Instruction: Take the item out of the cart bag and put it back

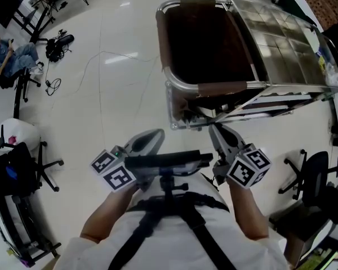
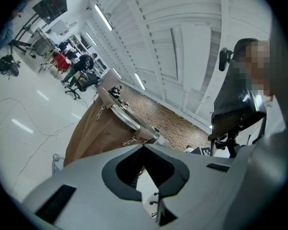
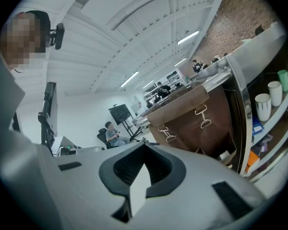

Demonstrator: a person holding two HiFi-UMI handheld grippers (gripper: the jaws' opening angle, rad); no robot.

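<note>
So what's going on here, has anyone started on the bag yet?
Not yet. A person stands facing the cart, holding a gripper in each hand close to the body. The left gripper and the right gripper are both shut and empty, and both stop short of the brown bag that hangs in the cart's frame. The bag is open at the top, but its inside is too dark to show any item.

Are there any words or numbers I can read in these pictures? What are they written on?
No words or numbers can be read anywhere.
Left cube and right cube: black-and-white square patterns only, no letters.
Cart bag: plain brown, no print seen.
Cups: too small to tell whether they carry print.
</note>
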